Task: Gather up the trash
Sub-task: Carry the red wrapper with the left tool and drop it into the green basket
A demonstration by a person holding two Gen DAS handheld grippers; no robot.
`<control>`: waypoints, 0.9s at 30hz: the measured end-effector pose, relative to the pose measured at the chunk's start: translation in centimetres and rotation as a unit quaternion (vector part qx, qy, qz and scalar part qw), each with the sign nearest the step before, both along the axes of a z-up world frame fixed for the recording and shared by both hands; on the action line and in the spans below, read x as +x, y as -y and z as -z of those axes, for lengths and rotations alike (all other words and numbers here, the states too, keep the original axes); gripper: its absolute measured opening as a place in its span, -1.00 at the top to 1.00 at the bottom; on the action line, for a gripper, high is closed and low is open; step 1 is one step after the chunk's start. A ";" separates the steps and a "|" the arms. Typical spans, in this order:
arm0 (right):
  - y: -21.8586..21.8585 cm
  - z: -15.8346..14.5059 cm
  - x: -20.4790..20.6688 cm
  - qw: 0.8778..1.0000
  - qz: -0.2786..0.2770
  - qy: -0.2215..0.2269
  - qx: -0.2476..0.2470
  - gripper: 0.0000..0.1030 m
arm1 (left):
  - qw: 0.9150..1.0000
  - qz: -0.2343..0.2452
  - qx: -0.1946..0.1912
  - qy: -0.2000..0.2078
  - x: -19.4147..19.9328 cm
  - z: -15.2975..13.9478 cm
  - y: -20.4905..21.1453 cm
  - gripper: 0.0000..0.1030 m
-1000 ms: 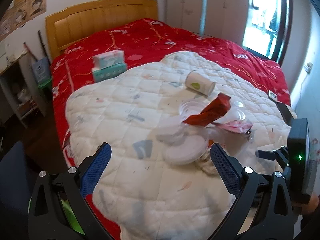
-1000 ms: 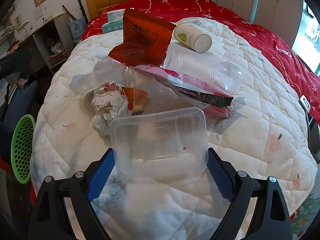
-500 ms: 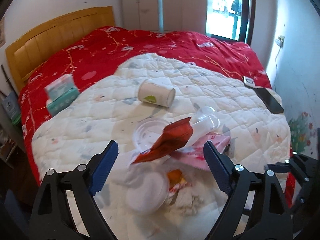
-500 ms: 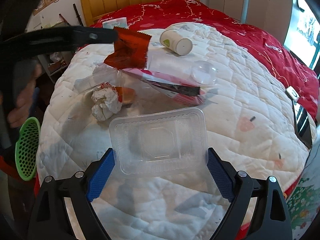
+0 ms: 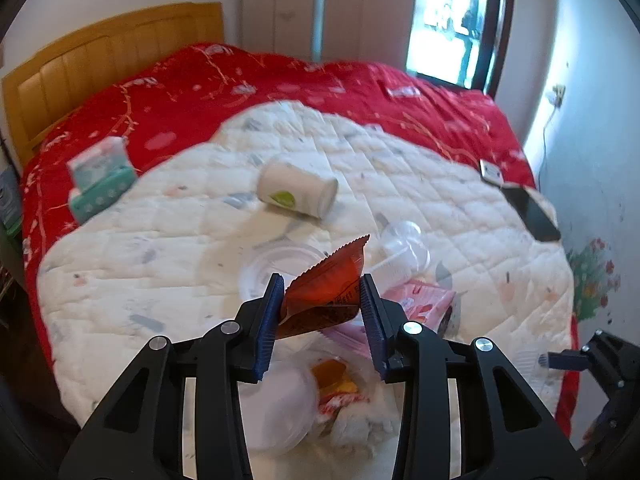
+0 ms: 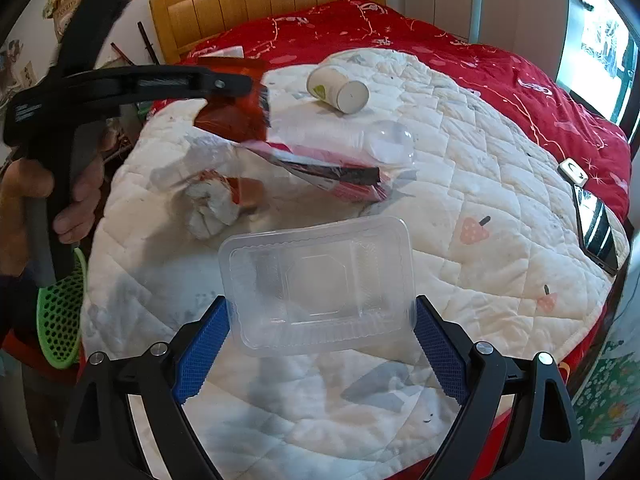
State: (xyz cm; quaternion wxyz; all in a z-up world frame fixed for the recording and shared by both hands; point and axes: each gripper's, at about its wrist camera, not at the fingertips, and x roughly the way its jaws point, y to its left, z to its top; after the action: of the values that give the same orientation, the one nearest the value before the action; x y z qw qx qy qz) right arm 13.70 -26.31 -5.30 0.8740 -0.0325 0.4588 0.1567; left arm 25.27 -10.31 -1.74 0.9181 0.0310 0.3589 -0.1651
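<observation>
Orange-red crinkly foil, that's what the left gripper (image 5: 322, 312) is going for: a snack wrapper with a zigzag-cut edge (image 5: 326, 284), sticking up out of the trash pile on the white quilted blanket (image 5: 160, 240) near the foot of the bed. The jaws have just been closing and the wrapper sits right between them now, both blue pads touching its sides, so I'd call it pinched. Its long axis runs away from the gripper, rising toward the far right, with the zigzag end pointing at the tipped-over white paper cup (image 5: 298, 194). In the right wrist view you can see the same gripper (image 6: 262, 106) coming in from the left over the pile, so the left hand is clearly the nearer one for that wrapper.

The right gripper (image 6: 320, 344) has its jaws spread wide but they're clamped on the two short sides of a clear rectangular plastic food tray (image 6: 318, 284), held above the near part of the blanket.

My guess is the next move is just lifting the wrapper straight off the pile without dragging the pink packet (image 5: 420, 300) lying just right of it.

Writing: there's some dark print on the wrapper near the right pad, way too blurry to read. The cup has a green leaf-ish logo, no legible text.
</observation>
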 end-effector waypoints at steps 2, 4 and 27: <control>-0.3 -0.5 -0.3 1.000 -0.001 0.005 0.002 -0.69 | 1.000 -0.014 -0.016 0.012 -0.9 -1.3 -1.3 0.26; -0.9 -1.2 -0.8 1.000 -0.004 0.013 0.006 -0.69 | 0.999 -0.028 -0.037 0.022 -2.2 -2.8 -2.9 0.26; -15.8 -5.0 -6.6 0.987 -0.155 0.039 0.036 -0.69 | 0.955 -0.292 -0.053 -0.010 -24.6 0.4 -25.6 0.25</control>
State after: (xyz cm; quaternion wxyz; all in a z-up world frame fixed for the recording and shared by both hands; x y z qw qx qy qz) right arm 7.13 -10.53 -0.34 0.8571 -0.0773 0.4078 0.3052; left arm 0.67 15.33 -2.17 0.9229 -0.1253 0.3524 0.0914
